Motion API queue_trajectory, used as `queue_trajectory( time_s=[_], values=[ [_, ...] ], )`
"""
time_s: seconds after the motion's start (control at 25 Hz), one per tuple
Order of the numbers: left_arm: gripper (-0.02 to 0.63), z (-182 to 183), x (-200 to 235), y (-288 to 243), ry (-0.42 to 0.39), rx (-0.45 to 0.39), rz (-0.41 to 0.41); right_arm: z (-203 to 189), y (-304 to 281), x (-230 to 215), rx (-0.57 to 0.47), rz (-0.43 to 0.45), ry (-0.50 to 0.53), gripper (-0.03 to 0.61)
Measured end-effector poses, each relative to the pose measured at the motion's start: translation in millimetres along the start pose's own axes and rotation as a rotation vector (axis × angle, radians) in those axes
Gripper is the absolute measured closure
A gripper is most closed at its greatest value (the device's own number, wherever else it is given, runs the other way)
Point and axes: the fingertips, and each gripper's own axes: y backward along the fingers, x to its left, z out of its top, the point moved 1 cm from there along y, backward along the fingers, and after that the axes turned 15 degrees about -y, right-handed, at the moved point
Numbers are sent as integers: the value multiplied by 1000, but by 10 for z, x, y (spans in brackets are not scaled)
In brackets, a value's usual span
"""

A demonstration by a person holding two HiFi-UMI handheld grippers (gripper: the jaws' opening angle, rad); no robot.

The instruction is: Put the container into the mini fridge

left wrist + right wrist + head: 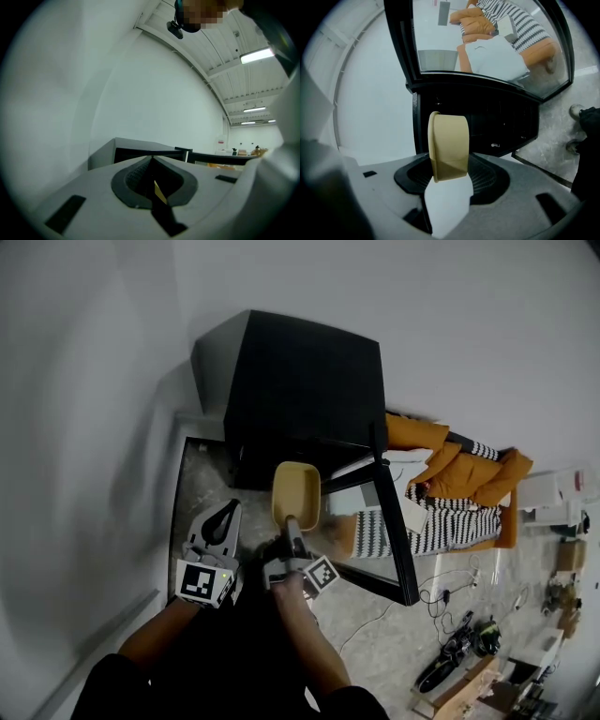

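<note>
right gripper: your right gripper [292,521] is clamped on the near end of the yellow container [296,491]. The pads bite only that end, and the rest sticks out past the tips.
left gripper: your left gripper [230,510] has its jaws together with nothing in them. It hangs just left of the right one, low over the speckled floor [202,486].
container location: off the floor in your right jaws, just in front of the mini fridge [300,381] and not yet inside. The right gripper view shows it edge-on against the dark opening [492,117].
door: the glass door [397,540] stands swung open to the right of the container.
risk 1, pivot: the hold is short and at one end. A quick push or a bump could lever the container round in the pads or drop it.
risk 2, frame hit: the container leads the gripper, so its far end meets things first. If you come in off-line it will likely catch the fridge's front edge or a shelf.
risk 3, door: the door edge is near your right side. Drift right and the gripper body could knock it and swing it.
risk 4, dark interior: no view shows the shelf level or the free room inside. You could let go over an edge.
risk 5, left gripper: it is idle and close, so it could clip the fridge's left side if you carry it along.
</note>
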Motion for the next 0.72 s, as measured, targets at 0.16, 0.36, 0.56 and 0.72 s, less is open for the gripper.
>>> queue_trajectory(
  time_s=[0.16,0.36,0.56,0.72],
  values=[
    [608,22,-47,-107,-4,-27,-1,132,-156,-124,-16,-7,10,368],
    [609,-5,-139,-161,5,-31,-14,273,-289,-296,-36,-18,6,368],
    [609,-111,-172,-224,-4,-34,-33,375,-465,-470,-47,-6,7,368],
    [609,-165,-137,-318,-1,-43,-30,491,-656,-599,-66,-2,16,368]
  ],
)
